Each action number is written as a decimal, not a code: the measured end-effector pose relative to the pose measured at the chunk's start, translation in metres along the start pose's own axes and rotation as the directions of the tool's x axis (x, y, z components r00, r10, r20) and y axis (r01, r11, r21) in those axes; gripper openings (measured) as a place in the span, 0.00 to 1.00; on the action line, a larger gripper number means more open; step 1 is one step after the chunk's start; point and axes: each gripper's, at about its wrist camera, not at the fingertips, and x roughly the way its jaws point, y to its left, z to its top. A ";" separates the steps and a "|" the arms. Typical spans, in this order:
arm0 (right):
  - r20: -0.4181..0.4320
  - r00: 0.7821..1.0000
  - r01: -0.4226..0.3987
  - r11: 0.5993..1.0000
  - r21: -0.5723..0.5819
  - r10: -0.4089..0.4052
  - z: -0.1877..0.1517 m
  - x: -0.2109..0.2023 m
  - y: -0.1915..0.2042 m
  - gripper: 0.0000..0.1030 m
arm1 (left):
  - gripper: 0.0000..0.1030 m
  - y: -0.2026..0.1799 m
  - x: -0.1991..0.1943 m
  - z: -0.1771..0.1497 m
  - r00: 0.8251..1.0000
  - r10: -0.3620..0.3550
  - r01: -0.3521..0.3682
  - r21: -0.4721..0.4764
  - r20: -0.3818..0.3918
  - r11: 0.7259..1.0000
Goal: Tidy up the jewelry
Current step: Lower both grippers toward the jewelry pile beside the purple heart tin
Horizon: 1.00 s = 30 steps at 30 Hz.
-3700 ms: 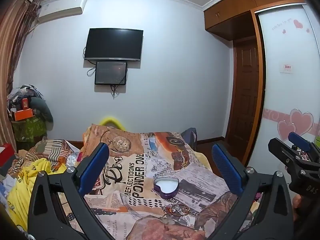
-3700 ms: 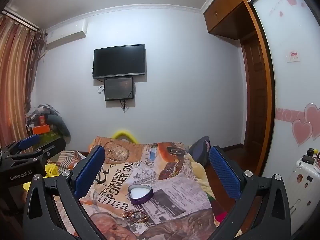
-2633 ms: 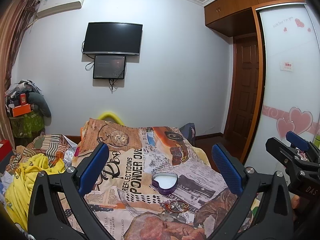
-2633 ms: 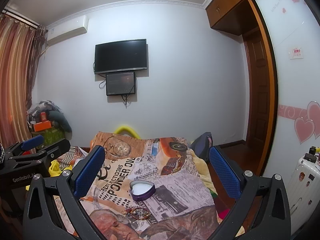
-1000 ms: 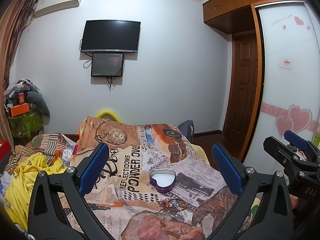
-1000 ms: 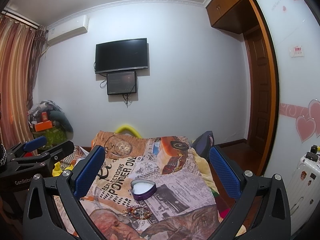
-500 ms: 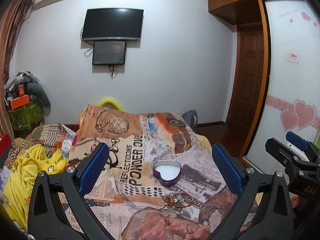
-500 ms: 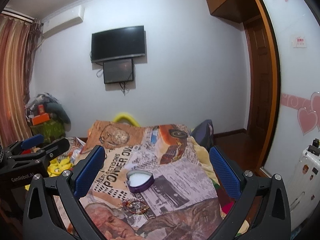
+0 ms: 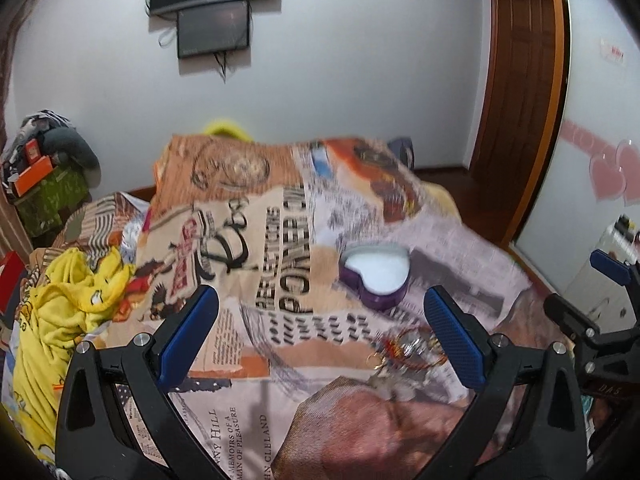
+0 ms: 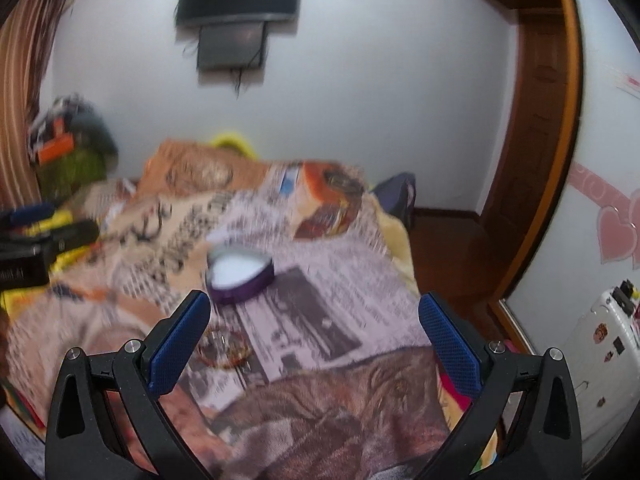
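Jewelry: a tangled heap of thin gold and red metal bangles and chains [image 9: 408,354], lower right of centre in the left wrist view, lying on the blanket.
Box: purple heart-shaped tin with smooth white lining [image 9: 376,276], lidless, just above the heap.
Blanket: soft newspaper-print blanket [image 9: 256,248], wrinkled, filling the frame's middle.
Left gripper [image 9: 320,332]: spread wide, ribbed blue pads holding nothing.
Right gripper [image 10: 314,342]: likewise spread and empty; picture blurred.
Yellow garment: crumpled yellow fleece garment [image 9: 52,320], left edge.

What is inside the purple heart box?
The purple heart box shows only a plain white inside. The jewelry lies outside it on the blanket. Anything under the lining is hidden.
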 end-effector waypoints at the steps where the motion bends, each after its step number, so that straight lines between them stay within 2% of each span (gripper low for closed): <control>1: -0.019 1.000 -0.002 1.000 -0.013 0.002 -0.003 0.005 0.003 1.00 | 1.00 0.000 0.008 -0.003 1.000 -0.005 0.005 0.004 -0.024 1.000; 5: -0.096 0.995 -0.031 0.999 -0.033 0.027 -0.015 0.030 0.009 1.00 | 0.97 -0.002 0.033 -0.018 0.992 -0.040 0.041 0.010 -0.122 0.999; 7: -0.130 0.991 -0.048 0.998 -0.031 0.043 -0.022 0.040 0.011 1.00 | 0.91 -0.003 0.045 -0.023 0.985 -0.051 0.055 0.019 -0.164 0.998; 12: -0.208 0.975 -0.085 0.996 -0.024 0.078 -0.035 0.057 0.011 1.00 | 0.79 -0.007 0.070 -0.038 0.957 -0.098 0.108 0.020 -0.274 0.994; 13: -0.219 0.972 -0.096 0.995 -0.019 0.089 -0.037 0.060 0.011 1.00 | 0.73 -0.009 0.074 -0.040 0.949 -0.113 0.123 0.016 -0.294 0.992; 16: -0.246 0.962 -0.124 0.992 -0.014 0.116 -0.042 0.068 0.013 0.98 | 0.66 -0.014 0.086 -0.048 0.923 -0.160 0.175 0.010 -0.350 0.985; 18: -0.260 0.957 -0.140 0.990 -0.023 0.130 -0.043 0.074 0.016 0.89 | 0.66 -0.019 0.088 -0.049 0.922 -0.157 0.180 0.033 -0.355 0.983; 21: -0.295 0.941 -0.181 0.983 -0.025 0.166 -0.046 0.083 0.021 0.73 | 0.66 -0.024 0.092 -0.051 0.910 -0.196 0.226 0.039 -0.365 0.973; 23: -0.317 0.930 -0.204 0.979 -0.022 0.187 -0.049 0.088 0.023 0.65 | 0.64 -0.027 0.097 -0.053 0.902 -0.211 0.244 0.041 -0.378 0.969; 24: -0.328 0.923 -0.217 0.976 -0.019 0.199 -0.050 0.091 0.024 0.60 | 0.59 -0.027 0.100 -0.053 0.901 -0.203 0.239 0.051 -0.383 0.970; 25: -0.337 0.918 -0.227 0.974 -0.015 0.209 -0.052 0.093 0.024 0.59 | 0.55 -0.029 0.103 -0.054 0.903 -0.189 0.231 0.064 -0.385 0.971; 30: -0.339 0.910 -0.255 0.967 -0.006 0.238 -0.053 0.095 0.024 0.48 | 0.49 -0.031 0.113 -0.056 0.903 -0.176 0.229 0.094 -0.391 0.969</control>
